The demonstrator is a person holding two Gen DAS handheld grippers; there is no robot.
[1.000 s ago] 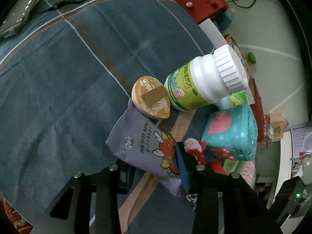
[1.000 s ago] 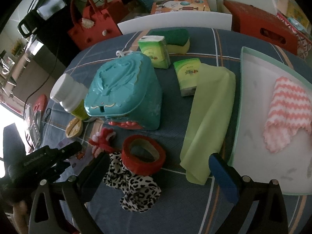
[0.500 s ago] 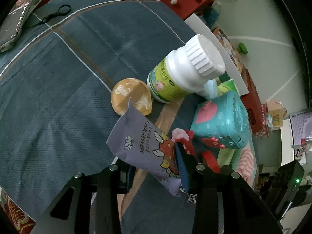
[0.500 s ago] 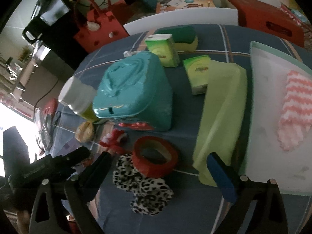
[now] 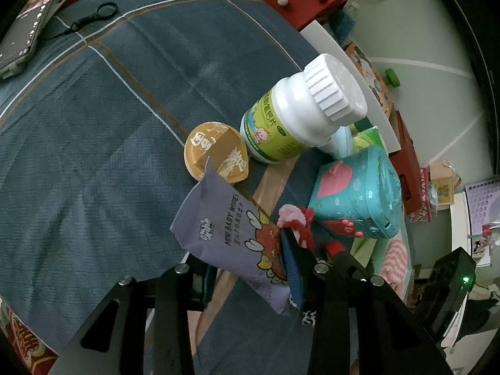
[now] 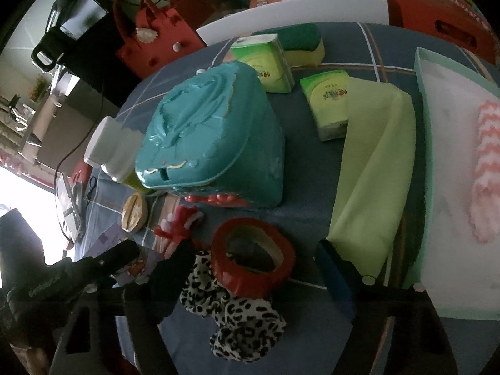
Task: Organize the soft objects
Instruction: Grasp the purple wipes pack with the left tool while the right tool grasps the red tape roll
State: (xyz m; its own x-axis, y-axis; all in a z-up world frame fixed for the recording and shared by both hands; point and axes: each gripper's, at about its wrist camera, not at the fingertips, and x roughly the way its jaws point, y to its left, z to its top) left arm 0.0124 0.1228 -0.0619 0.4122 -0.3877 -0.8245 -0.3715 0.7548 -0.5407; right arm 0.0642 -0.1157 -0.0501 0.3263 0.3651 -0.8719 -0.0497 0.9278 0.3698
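Note:
My left gripper (image 5: 247, 272) is shut on a purple baby wipes pack (image 5: 231, 237) and holds it tilted above the blue checked cloth (image 5: 93, 125). My right gripper (image 6: 253, 262) is open, its jaws on either side of a red tape roll (image 6: 253, 262) and a leopard-print scrunchie (image 6: 237, 322). A light green cloth (image 6: 372, 187) lies beside the right finger. A pink chevron cloth (image 6: 487, 168) lies in the mint-rimmed tray (image 6: 422, 100). A red and pink fluffy hair tie (image 6: 179, 222) lies by the teal box (image 6: 212, 134).
A white bottle (image 5: 300, 109) and an orange round lid (image 5: 215, 153) stand past the wipes pack. Two green tissue packs (image 6: 265, 59) and a green-yellow sponge (image 6: 303, 43) lie at the back. A phone (image 5: 28, 28) lies far left. A red bag (image 6: 153, 37) stands behind the table.
My left gripper has lifted the wipes pack off the cloth and tilted it. My right gripper has moved forward and lower around the tape roll and scrunchie.

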